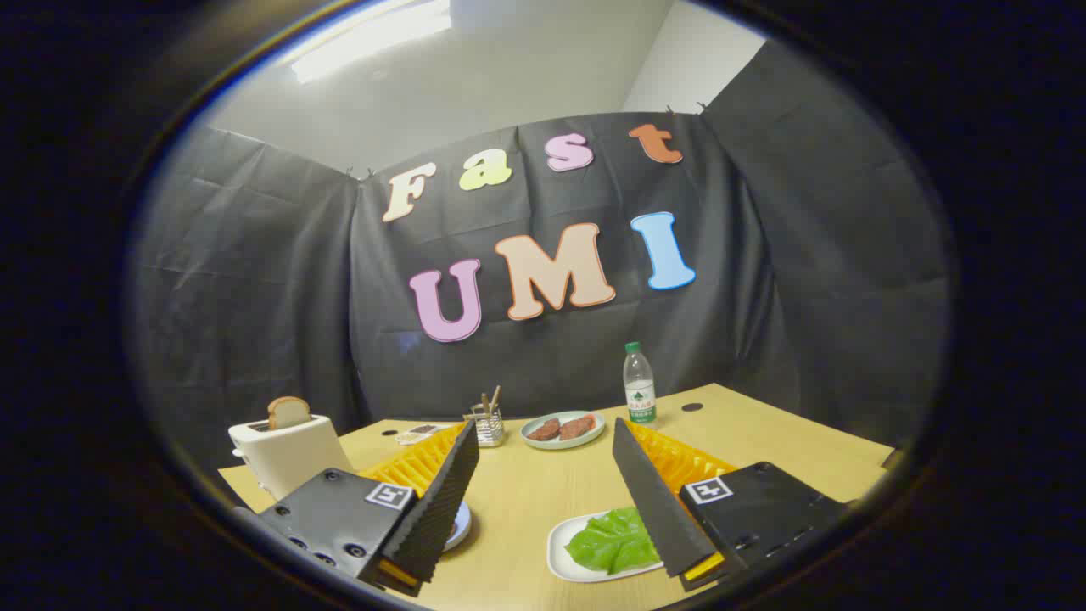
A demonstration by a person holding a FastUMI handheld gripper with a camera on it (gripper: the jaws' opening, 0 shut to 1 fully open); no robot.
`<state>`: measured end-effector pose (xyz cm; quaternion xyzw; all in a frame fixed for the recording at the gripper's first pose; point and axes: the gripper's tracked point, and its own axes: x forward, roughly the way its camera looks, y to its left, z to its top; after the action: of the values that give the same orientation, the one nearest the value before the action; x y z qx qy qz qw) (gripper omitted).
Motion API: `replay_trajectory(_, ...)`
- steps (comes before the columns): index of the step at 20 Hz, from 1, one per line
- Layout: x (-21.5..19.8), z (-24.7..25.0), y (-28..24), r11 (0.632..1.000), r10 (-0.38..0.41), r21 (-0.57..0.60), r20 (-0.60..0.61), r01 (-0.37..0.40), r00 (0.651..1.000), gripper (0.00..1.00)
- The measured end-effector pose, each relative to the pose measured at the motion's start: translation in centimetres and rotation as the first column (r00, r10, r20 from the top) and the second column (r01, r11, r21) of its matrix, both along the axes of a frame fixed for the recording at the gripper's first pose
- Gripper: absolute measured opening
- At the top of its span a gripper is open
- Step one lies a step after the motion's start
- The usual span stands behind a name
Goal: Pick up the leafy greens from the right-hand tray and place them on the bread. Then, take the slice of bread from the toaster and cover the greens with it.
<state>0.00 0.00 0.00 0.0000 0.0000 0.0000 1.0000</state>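
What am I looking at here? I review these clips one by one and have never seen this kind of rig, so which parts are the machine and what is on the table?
There is no robot arm. A person carries a hand-held gripper, and the camera rides on it, looking forward along its two fingers. Those fingers are the dark ridged wedges at the bottom; they stand wide apart and hold nothing.

On the wooden table, the leafy greens lie on a white tray beside the right finger. A white toaster stands behind the left finger, with a slice of bread sticking out of its top. A white plate peeks out by the left finger; what it carries is hidden. Further back are a plate with two brown patties, a small wire holder and a water bottle.
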Motion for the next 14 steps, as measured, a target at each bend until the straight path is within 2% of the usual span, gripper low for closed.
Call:
replay_trajectory(6, 0.0, -0.6, 0.7, 1.0, 0.026, -0.016, -0.014, -0.026, 1.0, 0.99)
replay_trajectory(14, -0.3, -0.7, -1.0, 1.0, -0.005, -0.015, -0.019, 0.005, 1.0, 0.99)
